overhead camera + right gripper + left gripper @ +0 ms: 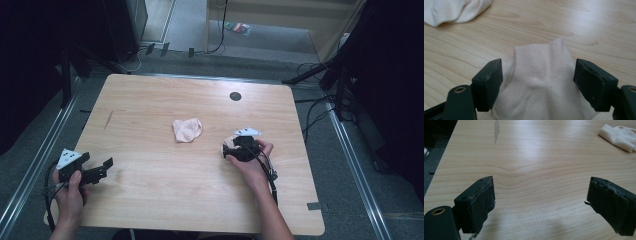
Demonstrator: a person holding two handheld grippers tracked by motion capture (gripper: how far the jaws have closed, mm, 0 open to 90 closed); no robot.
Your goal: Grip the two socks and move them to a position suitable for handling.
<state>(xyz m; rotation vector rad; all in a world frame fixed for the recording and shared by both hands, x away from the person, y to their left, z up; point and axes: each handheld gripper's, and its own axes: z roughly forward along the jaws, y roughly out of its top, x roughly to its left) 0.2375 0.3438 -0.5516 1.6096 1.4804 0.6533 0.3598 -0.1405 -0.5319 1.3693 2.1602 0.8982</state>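
Note:
Two pale pink socks lie on the wooden table (165,190). One crumpled sock (187,129) rests near the middle, also seen in the left gripper view (619,137) and the right gripper view (454,10). The second sock (541,75) lies flat between the jaws of my right gripper (537,85), which points down at the table. Its jaws stand apart on either side of the cloth, which humps up a little between them. From above, my right gripper (231,148) covers most of this sock (229,142). My left gripper (106,167) hovers open and empty (540,202) near the table's left front.
A round black grommet (235,96) sits in the table's far right part. A dark streak (109,119) marks the wood at the left. Cables and dark stands surround the table on the floor.

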